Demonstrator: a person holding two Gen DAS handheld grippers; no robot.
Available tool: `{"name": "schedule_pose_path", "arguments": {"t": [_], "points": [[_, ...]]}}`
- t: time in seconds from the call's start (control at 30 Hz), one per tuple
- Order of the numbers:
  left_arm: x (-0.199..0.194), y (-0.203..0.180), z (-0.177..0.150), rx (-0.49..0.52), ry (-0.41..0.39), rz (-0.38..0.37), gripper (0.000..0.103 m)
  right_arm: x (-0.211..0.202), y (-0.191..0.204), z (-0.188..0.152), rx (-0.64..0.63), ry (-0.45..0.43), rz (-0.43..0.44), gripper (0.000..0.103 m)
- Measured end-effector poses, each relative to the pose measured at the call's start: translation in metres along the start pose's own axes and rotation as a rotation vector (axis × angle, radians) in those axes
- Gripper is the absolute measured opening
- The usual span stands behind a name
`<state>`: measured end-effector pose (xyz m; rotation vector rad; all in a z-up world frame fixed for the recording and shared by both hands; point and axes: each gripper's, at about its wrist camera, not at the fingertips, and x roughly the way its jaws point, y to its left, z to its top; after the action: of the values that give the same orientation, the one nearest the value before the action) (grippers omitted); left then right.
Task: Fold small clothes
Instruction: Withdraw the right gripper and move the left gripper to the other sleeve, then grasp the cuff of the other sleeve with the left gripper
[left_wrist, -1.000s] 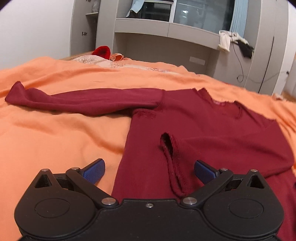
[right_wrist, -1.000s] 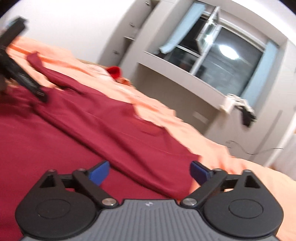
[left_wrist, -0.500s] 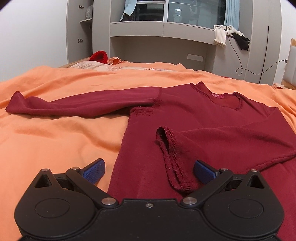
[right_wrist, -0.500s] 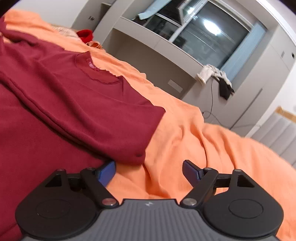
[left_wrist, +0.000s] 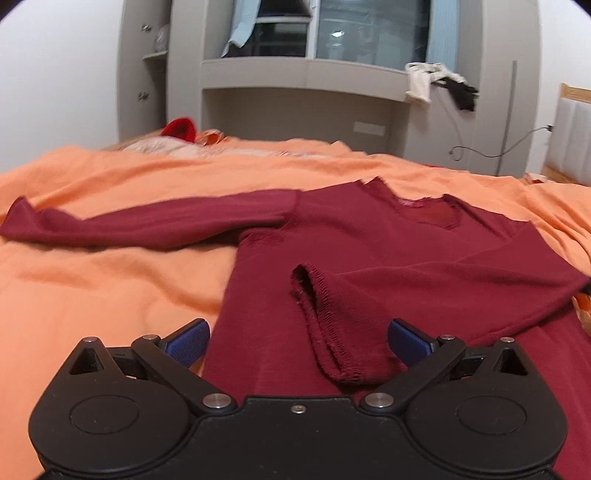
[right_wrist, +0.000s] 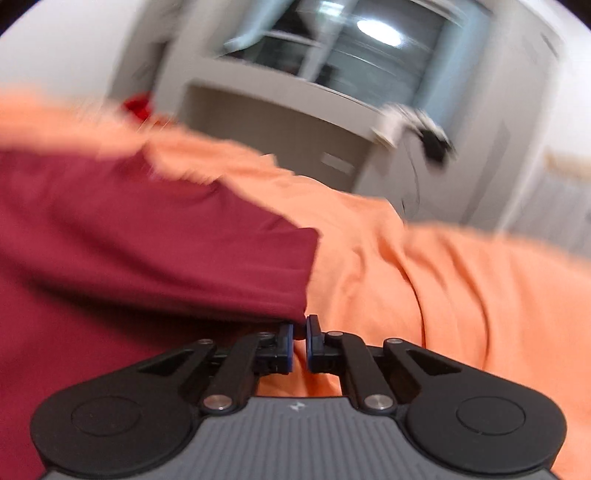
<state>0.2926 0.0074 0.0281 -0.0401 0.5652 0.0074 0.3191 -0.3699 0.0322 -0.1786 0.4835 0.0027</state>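
The dark red top (left_wrist: 388, 258) lies flat on the orange bed cover (left_wrist: 92, 295). One long sleeve (left_wrist: 147, 221) still sticks out to the side across the cover. The other sleeve (left_wrist: 424, 295) is already folded in over the body of the top, and its cuff (left_wrist: 332, 332) lies near the bottom edge.

The step in hand looks like the side fold. The right side of the top is being taken hold of so it can be laid over toward the middle. The next move, I think, is to lift that folded edge a little and carry it across without dragging the whole top along. The cloth is soft and floppy, so a small pinch may slip out. The cover may get pulled up too.

The right claw (right_wrist: 300, 334) is shut tight, with its blue pads almost touching. It sits right at the corner of the folded red edge (right_wrist: 295, 310), where the red cloth meets the orange cover. The picture is blurry, so I cannot tell for sure if it has red cloth, orange cover, or nothing between the pads.

The left claw (left_wrist: 299, 341) is wide open. It hangs over the bottom part of the top, with the cuff lying between its blue pads (left_wrist: 188, 339). The pads do not press on anything.

Behind the bed stand a grey cupboard (left_wrist: 295, 92) and a window.
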Motion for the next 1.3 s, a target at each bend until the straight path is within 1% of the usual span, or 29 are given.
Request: {"name": "schedule_pose_path", "arguments": {"t": [0.07,0.13,0.2,0.37,0.4,0.47,0.5,0.53,0.57,0.63,0.67,0.73,0.8,0.87,0.9,1.0,1.03,1.17,1.23,1.3], "points": [[0.0,-0.005,-0.001,0.031,-0.001,0.008,0.102,0.004,-0.014,-0.001,0.102,0.031,0.021,0.006],[0.003,-0.01,-0.002,0.063,0.017,0.021,0.103,0.012,-0.02,-0.007,0.145,0.077,0.041,0.006],[0.006,-0.014,-0.003,0.086,0.032,0.032,0.103,0.02,-0.021,-0.013,0.16,0.111,0.054,0.006],[0.007,-0.015,-0.004,0.1,0.037,0.037,0.103,0.019,-0.021,-0.013,0.156,0.098,0.049,0.008],[0.007,-0.015,-0.003,0.096,0.037,0.034,0.103,0.018,-0.02,-0.013,0.153,0.103,0.048,0.01],[0.006,-0.013,-0.003,0.086,0.036,0.025,0.103,0.014,-0.02,-0.013,0.161,0.103,0.057,0.023],[0.006,-0.012,-0.003,0.078,0.036,0.021,0.103,0.011,-0.021,-0.013,0.166,0.097,0.058,0.043],[0.006,-0.009,-0.001,0.061,0.039,0.015,0.103,0.008,-0.023,-0.013,0.168,0.089,0.051,0.058],[0.006,-0.005,0.0,0.04,0.044,0.006,0.102,0.004,-0.024,-0.012,0.167,0.079,0.044,0.061],[0.006,0.007,0.004,-0.034,0.055,-0.027,0.102,-0.002,-0.027,-0.011,0.166,0.068,0.042,0.065],[0.006,0.014,0.006,-0.079,0.055,-0.043,0.102,-0.004,-0.028,-0.011,0.171,0.066,0.043,0.069],[0.004,0.03,0.01,-0.173,0.048,-0.062,0.102,-0.011,-0.03,-0.01,0.19,0.052,0.052,0.085],[0.001,0.044,0.014,-0.239,0.034,-0.054,0.102,-0.018,-0.031,-0.009,0.213,0.038,0.073,0.093],[-0.003,0.06,0.019,-0.279,0.006,-0.019,0.102,-0.027,-0.03,-0.007,0.231,0.022,0.099,0.098],[-0.005,0.069,0.021,-0.301,-0.011,0.006,0.102,-0.031,-0.028,-0.006,0.235,0.015,0.109,0.103],[-0.012,0.098,0.027,-0.366,-0.06,0.076,0.102,-0.043,-0.016,-0.004,0.211,-0.012,0.127,0.103],[-0.013,0.11,0.029,-0.386,-0.076,0.11,0.102,-0.046,-0.011,-0.003,0.196,-0.018,0.132,0.103],[-0.015,0.159,0.026,-0.482,-0.137,0.286,0.102,-0.056,0.009,-0.003,0.133,-0.036,0.163,0.103],[-0.013,0.181,0.023,-0.533,-0.154,0.353,0.102,-0.061,0.018,-0.005,0.11,-0.041,0.181,0.103],[-0.011,0.204,0.02,-0.597,-0.147,0.381,0.102,-0.065,0.025,-0.006,0.092,-0.049,0.199,0.103]]}}
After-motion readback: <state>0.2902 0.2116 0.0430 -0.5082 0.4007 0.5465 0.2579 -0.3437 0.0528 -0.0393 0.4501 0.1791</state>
